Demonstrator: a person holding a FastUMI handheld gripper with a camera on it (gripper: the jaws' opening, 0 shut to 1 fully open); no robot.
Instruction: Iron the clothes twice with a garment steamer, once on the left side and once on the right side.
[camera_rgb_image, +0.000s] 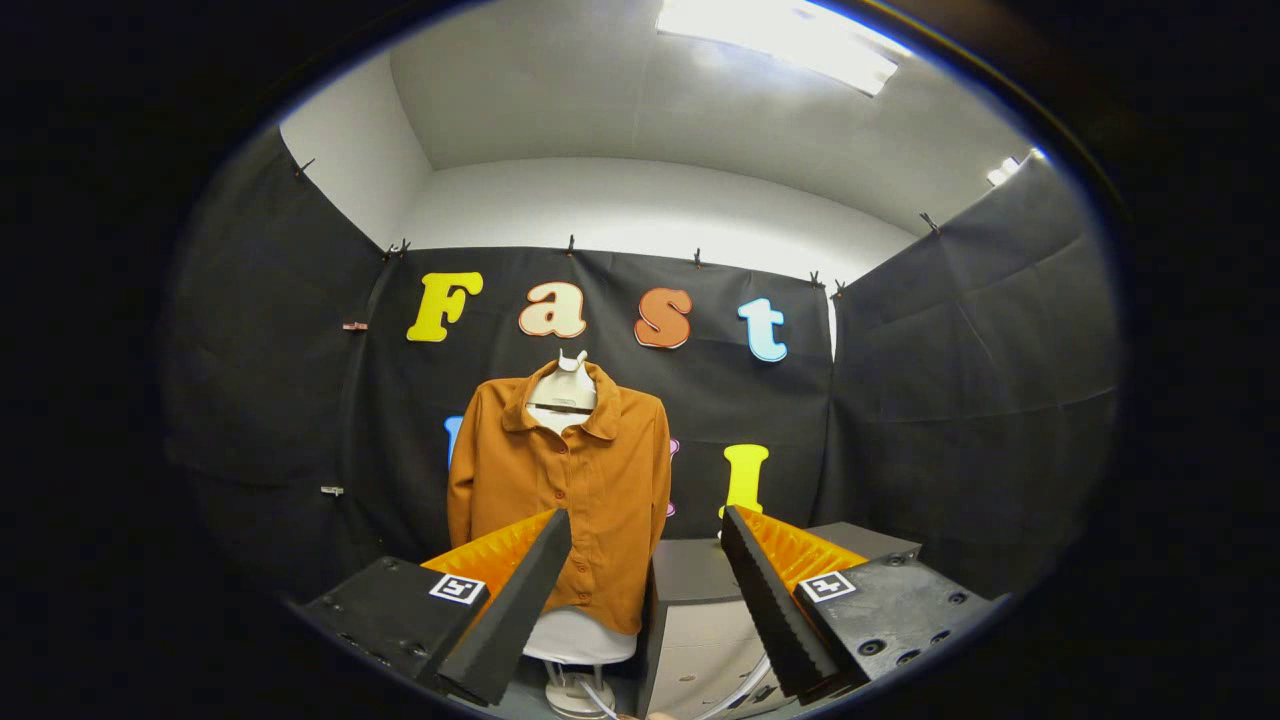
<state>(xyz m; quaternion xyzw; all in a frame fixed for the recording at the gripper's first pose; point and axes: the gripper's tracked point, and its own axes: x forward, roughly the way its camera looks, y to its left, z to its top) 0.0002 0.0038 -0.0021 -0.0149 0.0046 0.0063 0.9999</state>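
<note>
Shirt, rust-orange, collared and buttoned down the front, hangs smooth on a pale dress form beyond the gripper, whose jaws stand wide apart and empty, beside a grey cabinet.

No readable word, brand or number is found on any object. Two square black-and-white coded markers are seen on the gripper: the left marker is fixed on the block behind one finger, the right marker on the block behind the other. Only block patterns are carried by them, no characters. The fingers are held wide apart, and nothing is gripped.
</note>
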